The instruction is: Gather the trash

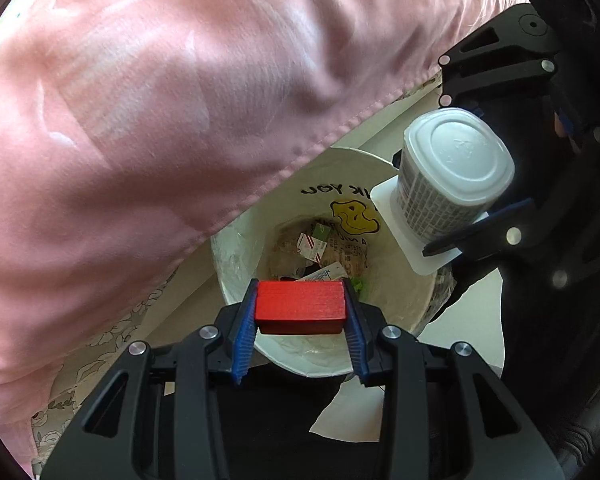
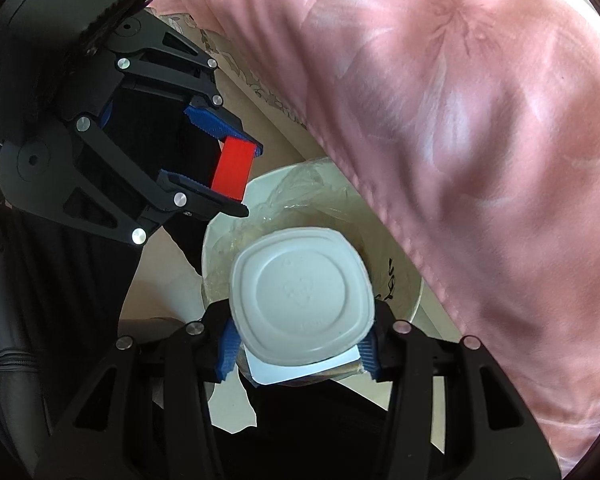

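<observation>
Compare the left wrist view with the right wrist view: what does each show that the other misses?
Left only: scraps at the bottom of the bin, a yellow smiley on its liner, and the printed side of the cup.
Right only: nothing extra of note.
Both: the left gripper holding the red block, the right gripper holding the cup, the pink cloth.

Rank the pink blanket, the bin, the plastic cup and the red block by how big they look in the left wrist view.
1. pink blanket
2. bin
3. plastic cup, though nearness to the camera may enlarge it
4. red block, also very near the camera
</observation>
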